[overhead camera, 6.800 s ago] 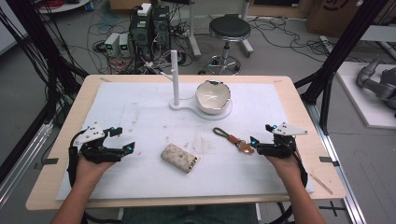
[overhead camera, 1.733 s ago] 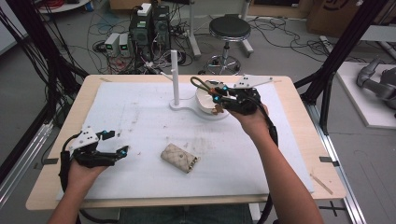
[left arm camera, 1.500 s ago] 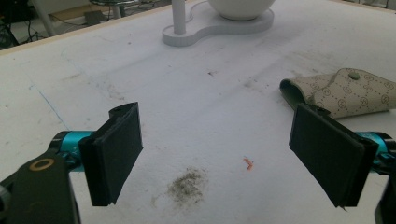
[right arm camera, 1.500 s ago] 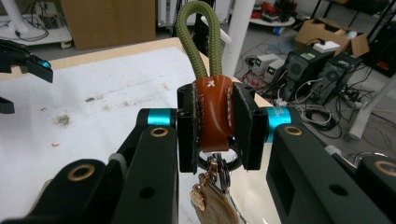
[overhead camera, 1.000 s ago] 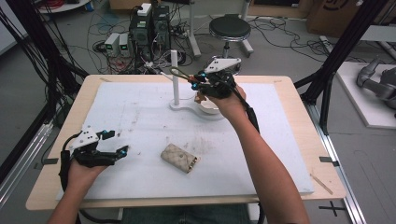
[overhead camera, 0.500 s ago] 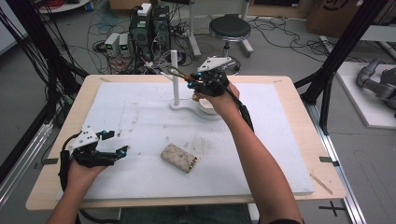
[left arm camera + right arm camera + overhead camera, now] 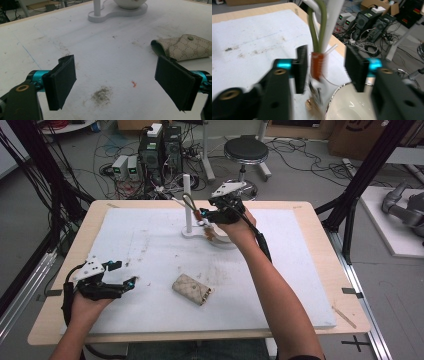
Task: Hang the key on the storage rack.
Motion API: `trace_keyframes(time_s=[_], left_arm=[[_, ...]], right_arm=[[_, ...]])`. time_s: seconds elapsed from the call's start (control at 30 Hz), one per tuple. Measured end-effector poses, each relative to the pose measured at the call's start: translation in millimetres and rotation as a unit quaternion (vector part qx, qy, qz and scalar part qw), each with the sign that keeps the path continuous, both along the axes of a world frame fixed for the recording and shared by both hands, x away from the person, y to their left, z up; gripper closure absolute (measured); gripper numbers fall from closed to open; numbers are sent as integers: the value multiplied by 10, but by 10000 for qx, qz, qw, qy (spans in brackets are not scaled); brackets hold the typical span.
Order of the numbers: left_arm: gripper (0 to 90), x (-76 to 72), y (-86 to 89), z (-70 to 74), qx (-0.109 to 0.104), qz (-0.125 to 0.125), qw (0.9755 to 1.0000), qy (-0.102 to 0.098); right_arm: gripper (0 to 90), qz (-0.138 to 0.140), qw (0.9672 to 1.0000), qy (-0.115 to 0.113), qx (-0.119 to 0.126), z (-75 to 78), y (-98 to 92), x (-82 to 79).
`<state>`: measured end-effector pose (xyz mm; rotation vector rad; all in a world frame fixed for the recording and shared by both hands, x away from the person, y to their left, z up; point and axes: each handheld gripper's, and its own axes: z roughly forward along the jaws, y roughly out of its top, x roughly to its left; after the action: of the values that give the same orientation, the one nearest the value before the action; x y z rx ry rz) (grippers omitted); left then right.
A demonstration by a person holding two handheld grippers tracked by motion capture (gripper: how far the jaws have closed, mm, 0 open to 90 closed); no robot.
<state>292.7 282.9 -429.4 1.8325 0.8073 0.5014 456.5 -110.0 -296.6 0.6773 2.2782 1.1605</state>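
While our two arms come in from the six o'clock edge, we see a pale wooden worktop (image 7: 310,217) covered by a white, dirt-smudged mat (image 7: 150,245). Beyond its twelve o'clock edge lie a grey floor, tangled cables, computer boxes (image 7: 160,145) and a round stool (image 7: 246,151); black frame posts stand at nine and three o'clock.

A white stand (image 7: 188,205) with an upright post rises near twelve o'clock, a white bowl (image 7: 348,105) just beside its base. Over that post hangs the key strap (image 7: 318,37): an olive-green loop running down into an orange-brown wrapped collar, with metal hardware and a brass-coloured piece dangling below, blurred in the right gripper view. A beige patterned pouch (image 7: 192,289) lies near the mat's middle, toward six o'clock.

Our right gripper (image 7: 216,214) is up at the post. Its jaws have just been opening; the strap's collar sits between them, and the pads stand clear of it on both sides. Our left gripper (image 7: 117,287) rests at about eight o'clock, jaws spread wide over bare mat.

Some seconds back the strap lay flat on the mat at four o'clock beside our right gripper; a second ago it was clenched in those jaws beside the post. Our left hand has stayed put.
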Motion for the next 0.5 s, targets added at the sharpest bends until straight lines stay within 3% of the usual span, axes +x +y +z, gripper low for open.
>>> trace_keyframes(time_s=[0.07, 0.23, 0.33, 0.5], left_arm=[[171, 2, 3, 2, -2, 4, 10000, -8], [171, 10, 8, 7, 0, 12, 10000, -11], [171, 0, -1, 13, 17, 0, 10000, -26], [171, -5, -5, 15, 18, -6, 10000, -32]], right_arm=[[471, 21, 9999, 109, 51, 22, -29, -41], [410, 77, 9998, -51, 197, -1, -157, -200], [365, 89, 9998, 5, 155, -45, -248, -289], [345, 74, 9992, -46, 386, -127, -472, -468]])
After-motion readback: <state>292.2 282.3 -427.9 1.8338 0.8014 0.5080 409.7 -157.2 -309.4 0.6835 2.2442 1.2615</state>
